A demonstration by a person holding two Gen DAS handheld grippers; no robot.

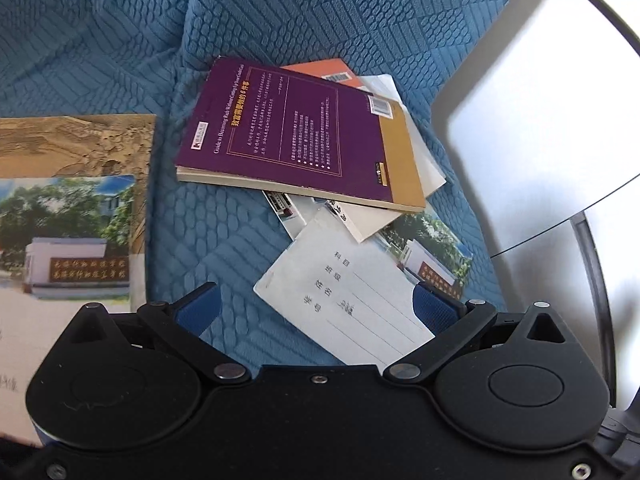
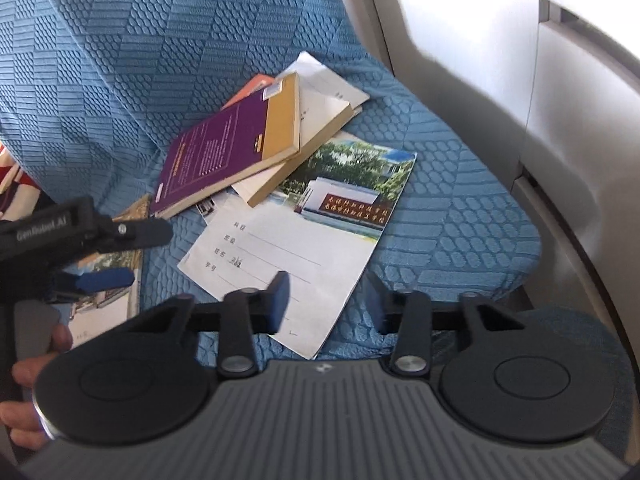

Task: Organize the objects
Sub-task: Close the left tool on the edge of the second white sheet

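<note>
Right gripper [image 2: 326, 300] nearest the lens: fingers apart, hovering over the lower corner of the white exercise book [image 2: 280, 256]. No contact could be made out; the fingers' tips were blurred. Nothing was clamped between them.

Left gripper [image 1: 318, 306]: fingers spread wide, empty, over the blue cover [image 1: 224, 248] with the corner of the same white exercise book [image 1: 360, 304] between them and reaching under the gripper body, where its near edge was hidden. In the right wrist view this gripper [image 2: 132, 254] came in from the left edge, with part of a hand [image 2: 36, 364] on its grip, cut off by the frame.

Beside the left gripper, a second exercise book [image 1: 68, 240] with the same building photo lay on a tan-covered book [image 1: 80, 140]; both ran off the left edge.

Farther back, the heap on the sofa seat: purple book [image 2: 216, 152] on top, face down, tilted. Under it a cream book [image 2: 304, 148], an orange cover [image 2: 250, 86] showing only a corner, and loose white sheets [image 2: 328, 76]; their number could not be counted. A small photo card [image 1: 284, 208] peeked out at the near edge, mostly hidden.

Count visible: two grippers, two photo-covered exercise books, four other books.

Beyond, a pale armrest [image 2: 500, 92], blurred and overexposed.
</note>
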